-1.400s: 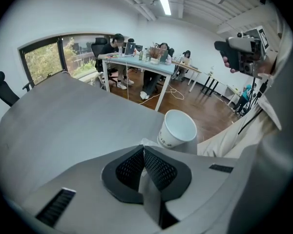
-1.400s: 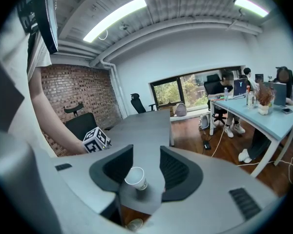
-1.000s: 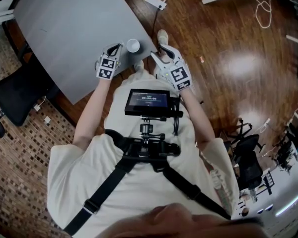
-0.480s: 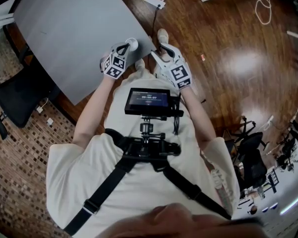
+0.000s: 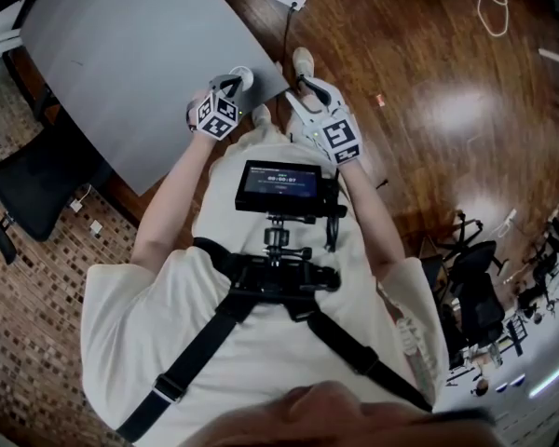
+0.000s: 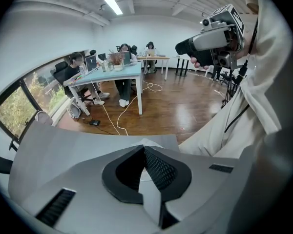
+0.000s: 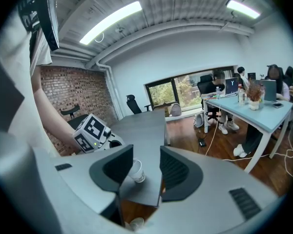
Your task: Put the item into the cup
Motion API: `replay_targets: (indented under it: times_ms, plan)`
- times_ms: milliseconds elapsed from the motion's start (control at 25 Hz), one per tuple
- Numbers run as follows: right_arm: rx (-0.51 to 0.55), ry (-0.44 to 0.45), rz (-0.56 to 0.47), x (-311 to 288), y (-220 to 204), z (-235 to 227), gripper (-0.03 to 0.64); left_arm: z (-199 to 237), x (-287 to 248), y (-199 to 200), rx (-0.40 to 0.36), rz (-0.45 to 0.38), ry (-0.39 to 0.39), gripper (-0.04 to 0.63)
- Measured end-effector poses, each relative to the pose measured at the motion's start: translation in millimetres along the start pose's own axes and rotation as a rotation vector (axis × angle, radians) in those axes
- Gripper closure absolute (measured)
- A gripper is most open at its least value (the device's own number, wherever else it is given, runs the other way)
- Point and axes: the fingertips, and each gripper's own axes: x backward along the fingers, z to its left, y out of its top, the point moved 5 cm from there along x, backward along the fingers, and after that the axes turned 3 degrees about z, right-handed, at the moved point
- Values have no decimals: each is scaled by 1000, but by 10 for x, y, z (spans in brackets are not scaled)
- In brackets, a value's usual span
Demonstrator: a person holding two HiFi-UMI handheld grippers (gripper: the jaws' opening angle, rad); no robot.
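Left hand-held gripper (image 5: 229, 86) closing fully, nothing showing between pads, tips sitting right at cup (image 5: 243, 76), cup lying at 1 o'clock. Cup sitting on table (image 5: 121, 54) corner, appearing tipped leftward. Right hand-held gripper (image 5: 304, 86) gaping empty, cup lying at 9 o'clock, farther off. Item showing nowhere.

One white paper cup (image 5: 243, 77) and one grey rounded table (image 5: 121, 54) are counted. Two grey handheld grippers are seen: the left gripper (image 5: 235, 83) and the right gripper (image 5: 304, 87).
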Motion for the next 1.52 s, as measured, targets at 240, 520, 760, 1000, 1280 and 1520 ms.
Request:
replay_targets:
  times_ms: [240,520,760,1000,1280,1520]
  plan:
    - [-6,-8,-5,2,-22,-12,434,-2,-90,-100,-14,64,-6,595]
    - [-4,-16,-8,4,-17,-22,434,8,-220,-197,-16,128,-21,595]
    - [-22,-22,-1,14,-32,-23,434,20,-308,-219,-19,170,-28,595]
    - [-28,-26,2,5,-75,-32,434,24,-376,-243,-20,211,-26,595]
    - [-35,-32,1,2,-70,-45,434,41,-450,-276,3,256,-18,590]
    - [-32,-32,-6,-9,-63,-45,434,27,-472,-246,3,262,-19,547]
